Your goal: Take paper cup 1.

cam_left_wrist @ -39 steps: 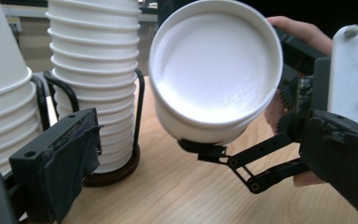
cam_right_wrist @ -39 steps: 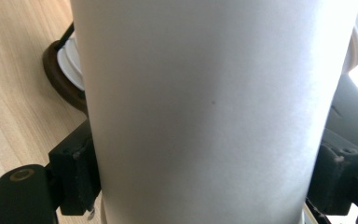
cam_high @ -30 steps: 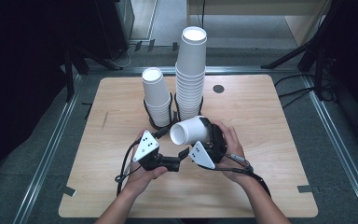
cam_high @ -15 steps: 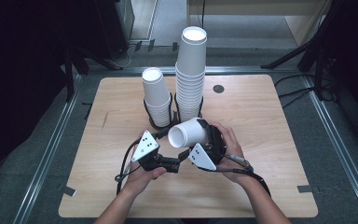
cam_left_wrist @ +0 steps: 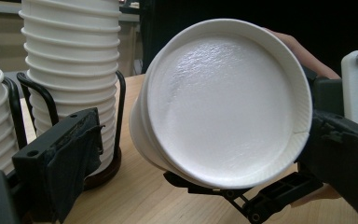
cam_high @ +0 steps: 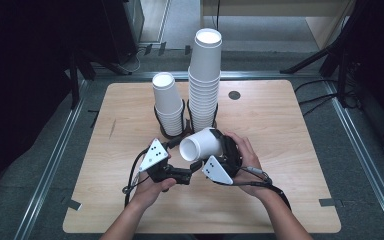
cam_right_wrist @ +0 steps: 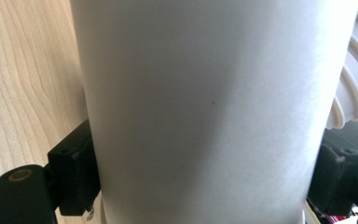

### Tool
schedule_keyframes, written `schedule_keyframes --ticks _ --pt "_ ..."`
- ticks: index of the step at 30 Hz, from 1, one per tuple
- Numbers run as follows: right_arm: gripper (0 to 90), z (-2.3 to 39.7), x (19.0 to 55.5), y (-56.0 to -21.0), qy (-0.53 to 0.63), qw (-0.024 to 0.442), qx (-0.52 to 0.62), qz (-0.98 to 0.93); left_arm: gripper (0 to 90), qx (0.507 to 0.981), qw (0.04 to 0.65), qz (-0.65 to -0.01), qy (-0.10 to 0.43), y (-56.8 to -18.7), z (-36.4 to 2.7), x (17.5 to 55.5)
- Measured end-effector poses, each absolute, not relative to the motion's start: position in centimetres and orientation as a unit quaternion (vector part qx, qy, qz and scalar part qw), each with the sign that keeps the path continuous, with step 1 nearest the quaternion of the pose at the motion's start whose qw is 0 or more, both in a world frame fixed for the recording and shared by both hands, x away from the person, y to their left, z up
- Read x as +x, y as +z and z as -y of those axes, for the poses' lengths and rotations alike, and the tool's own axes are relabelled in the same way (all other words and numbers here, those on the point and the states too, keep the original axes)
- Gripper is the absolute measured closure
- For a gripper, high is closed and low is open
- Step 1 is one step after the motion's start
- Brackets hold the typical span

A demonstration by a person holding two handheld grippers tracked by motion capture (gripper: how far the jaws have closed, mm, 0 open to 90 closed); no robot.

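A white paper cup (cam_high: 202, 145) lies on its side in the air above the table's middle, with my right gripper (cam_high: 224, 159) shut on its wall. In the right gripper view the cup (cam_right_wrist: 205, 116) stands between the two black fingers (cam_right_wrist: 72, 175). Its flat base (cam_left_wrist: 223, 102) faces my left gripper, and a second rim at its edge suggests two nested cups. My left gripper (cam_high: 187, 175) is open just left of and below the cup, and its padded left finger (cam_left_wrist: 60, 158) is clear of the cup.
Two stacks of white cups stand in black wire holders behind the grippers, a short stack (cam_high: 167, 102) and a tall stack (cam_high: 205, 80), the latter close by (cam_left_wrist: 70, 60). The wooden table (cam_high: 290, 130) has a small dark hole (cam_high: 234, 95) at the back right.
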State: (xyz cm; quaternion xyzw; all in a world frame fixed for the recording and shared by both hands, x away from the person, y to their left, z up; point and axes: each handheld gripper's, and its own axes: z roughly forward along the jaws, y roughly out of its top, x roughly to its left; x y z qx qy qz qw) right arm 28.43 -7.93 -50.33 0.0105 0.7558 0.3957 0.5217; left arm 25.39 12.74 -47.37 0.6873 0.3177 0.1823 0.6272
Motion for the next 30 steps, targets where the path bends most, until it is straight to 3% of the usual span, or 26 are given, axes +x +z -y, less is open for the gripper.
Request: schedule_keyframes --ticks 30 --pt "14.2 7.53 27.96 -50.24 0.408 0.514 -0.011 -0.755 5.5 0.688 0.625 -0.321 0.181 -47.26 -12.69 25.38"
